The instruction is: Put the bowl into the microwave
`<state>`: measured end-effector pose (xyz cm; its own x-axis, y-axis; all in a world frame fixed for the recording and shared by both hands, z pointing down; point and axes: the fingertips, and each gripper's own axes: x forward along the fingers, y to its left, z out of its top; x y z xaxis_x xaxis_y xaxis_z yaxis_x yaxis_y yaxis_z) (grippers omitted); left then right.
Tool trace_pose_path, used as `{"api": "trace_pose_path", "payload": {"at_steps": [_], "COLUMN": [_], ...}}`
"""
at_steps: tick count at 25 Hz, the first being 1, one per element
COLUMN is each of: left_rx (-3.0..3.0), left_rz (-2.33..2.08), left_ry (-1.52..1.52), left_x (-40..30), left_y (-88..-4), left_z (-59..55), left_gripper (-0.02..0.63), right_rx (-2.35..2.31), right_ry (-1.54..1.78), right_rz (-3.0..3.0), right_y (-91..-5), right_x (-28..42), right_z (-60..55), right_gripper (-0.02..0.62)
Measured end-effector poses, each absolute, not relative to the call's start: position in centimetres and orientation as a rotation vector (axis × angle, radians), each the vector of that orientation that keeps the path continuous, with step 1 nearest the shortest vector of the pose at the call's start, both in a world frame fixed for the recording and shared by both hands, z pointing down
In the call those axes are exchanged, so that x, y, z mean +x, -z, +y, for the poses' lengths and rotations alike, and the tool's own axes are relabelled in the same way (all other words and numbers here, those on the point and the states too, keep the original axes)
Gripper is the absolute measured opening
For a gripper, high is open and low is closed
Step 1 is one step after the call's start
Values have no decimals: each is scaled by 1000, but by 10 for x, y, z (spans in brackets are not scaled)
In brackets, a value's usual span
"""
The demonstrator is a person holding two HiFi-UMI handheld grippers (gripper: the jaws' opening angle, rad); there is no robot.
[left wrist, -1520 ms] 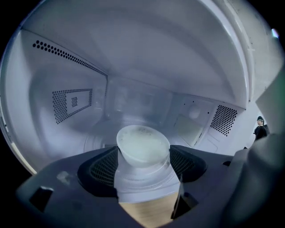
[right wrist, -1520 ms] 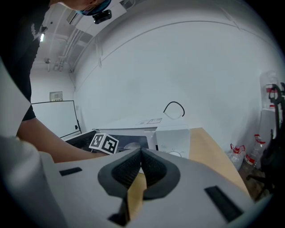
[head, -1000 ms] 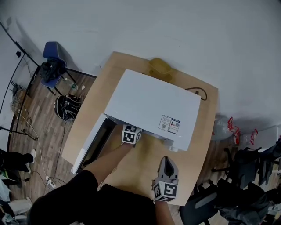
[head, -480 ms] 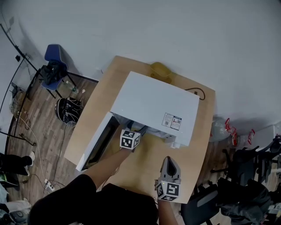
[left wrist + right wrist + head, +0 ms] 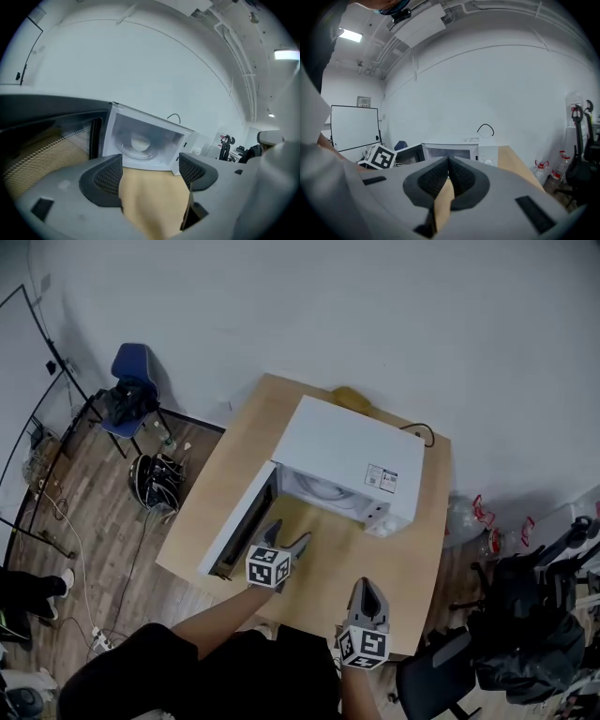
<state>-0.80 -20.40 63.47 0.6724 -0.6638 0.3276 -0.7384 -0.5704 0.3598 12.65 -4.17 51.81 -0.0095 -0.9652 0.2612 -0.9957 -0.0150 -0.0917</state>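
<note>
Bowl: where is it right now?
In the left gripper view the bowl sits inside the open microwave, on its turntable, straight ahead beyond the left gripper, whose jaws are apart and empty. The door stands open at that view's left.

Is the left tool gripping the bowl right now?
No, the left tool has its jaws apart over bare table, and the bowl sits inside the open microwave.

Even, cool indoor light (ceiling lamp [image 5: 287, 54] glaring); strong fisheye bending at edges, near fingers [image 5: 101, 180] blurred.
</note>
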Motion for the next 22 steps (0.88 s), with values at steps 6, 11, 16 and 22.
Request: {"api": "trace_pose_path", "payload": {"at_steps": [6, 11, 16, 22], "left_rx": [2527, 2567, 2562, 2631], "left_rz": [-1087, -1011, -895, -1093], "left_ry": [-142, -92, -50, 72], "left_x": [-50, -80, -84, -104], "left_y": [-579, -551, -529, -480], "left_z": [-122, -33, 34, 77], "left_gripper": [353, 351, 329, 23], "right_rx": [2134, 2114, 2074, 2029], "right_ry": [-362, -336, -305, -259], "right_rz": [-2088, -2079, -2105, -2188], "right_y": [-515, -508, -489, -476], "right_x": [87, 52, 40, 31], "right_z": [19, 65, 95, 129], "right_gripper": [60, 60, 60, 60]}}
